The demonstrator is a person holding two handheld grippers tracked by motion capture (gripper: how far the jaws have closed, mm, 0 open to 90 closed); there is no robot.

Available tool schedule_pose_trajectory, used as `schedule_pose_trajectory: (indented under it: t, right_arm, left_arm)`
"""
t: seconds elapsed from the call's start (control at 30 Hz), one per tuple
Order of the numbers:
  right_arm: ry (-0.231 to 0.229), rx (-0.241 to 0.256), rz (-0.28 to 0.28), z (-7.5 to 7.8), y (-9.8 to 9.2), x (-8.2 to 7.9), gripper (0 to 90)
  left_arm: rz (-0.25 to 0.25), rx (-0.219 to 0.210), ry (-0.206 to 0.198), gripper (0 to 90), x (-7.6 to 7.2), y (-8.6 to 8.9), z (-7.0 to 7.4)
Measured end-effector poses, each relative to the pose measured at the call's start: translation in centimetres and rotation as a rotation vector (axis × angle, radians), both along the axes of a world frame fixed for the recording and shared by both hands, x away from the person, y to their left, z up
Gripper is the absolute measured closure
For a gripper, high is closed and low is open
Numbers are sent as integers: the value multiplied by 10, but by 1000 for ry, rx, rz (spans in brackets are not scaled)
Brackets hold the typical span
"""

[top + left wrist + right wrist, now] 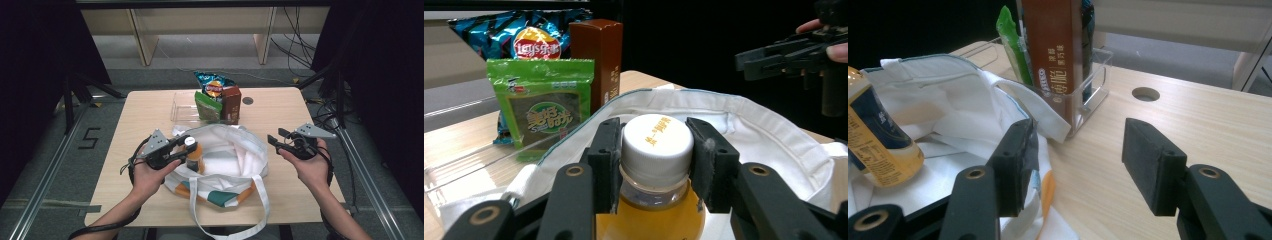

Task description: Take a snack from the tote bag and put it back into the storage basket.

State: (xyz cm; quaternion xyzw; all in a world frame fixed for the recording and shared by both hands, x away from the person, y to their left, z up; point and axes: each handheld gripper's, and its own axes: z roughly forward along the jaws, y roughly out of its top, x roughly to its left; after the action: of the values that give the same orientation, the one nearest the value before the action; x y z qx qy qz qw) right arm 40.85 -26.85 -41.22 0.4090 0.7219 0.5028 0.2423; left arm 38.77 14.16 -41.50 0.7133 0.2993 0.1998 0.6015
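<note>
Left tool [655, 160] pinching bottle [651, 210] by white cap | right tool [1080, 165] spread, empty, beside bag [948, 100]

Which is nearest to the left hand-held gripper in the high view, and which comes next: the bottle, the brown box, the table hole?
1. Bottle, cap clamped by the left hand-held gripper, over the bag.
2. Brown box, in the clear tray behind the bag.
3. Table hole, right of the box.

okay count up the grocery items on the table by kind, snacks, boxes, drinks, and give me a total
Snack bags: 2, the blue chip bag and the green seaweed pack.
Boxes: 1, the brown carton.
Drinks: 1, the orange bottle held by the left gripper over the tote bag.
Total: 4.
</note>
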Motion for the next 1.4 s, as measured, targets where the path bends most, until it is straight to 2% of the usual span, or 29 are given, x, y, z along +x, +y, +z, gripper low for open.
schedule_pose_trajectory:
  t: [0.17, 0.47, 0.53, 0.67, 0.73, 0.77, 0.97, 1.0, 1.03, 1.13, 1.17, 1.4]
  right_arm:
    - [18, 9, -6, -1, 2, -1, 474]
    - [8, 2, 0, -1, 1, -1, 473]
    - [31, 16, -6, -1, 2, -3, 473]
    - [29, 22, -4, -2, 2, -3, 473]
    - [18, 8, 0, -2, 1, -2, 472]
    - [14, 4, -3, -2, 1, -2, 472]
    - [37, 9, -13, -1, 0, -4, 470]
    - [36, 10, -12, -1, 0, -4, 470]
    - [14, 30, -30, -2, 2, -4, 470]
    - [16, 32, -33, -2, 2, -4, 470]
    - [4, 23, -32, -3, 1, -3, 470]
    - [29, 18, -19, -3, 2, -4, 469]
  left_arm:
    - [-4, -16, -2, 588, 0, 0, 6]
    - [-7, -28, -17, 588, 1, 0, 20]
    - [-7, -31, -21, 588, 1, 0, 24]
    - [-4, -34, -30, 588, 2, 1, 31]
    - [-7, -41, -40, 588, 3, 0, 36]
    - [-5, -27, -40, 588, 3, 1, 38]
    - [-5, -33, -43, 589, 5, 2, 44]
    - [-4, -34, -44, 588, 5, 2, 45]
    - [-4, -32, -46, 589, 6, 2, 46]
    - [-1, -34, -49, 589, 7, 3, 50]
    - [-1, -36, -48, 588, 7, 3, 52]
    - [5, -55, -70, 589, 10, 6, 65]
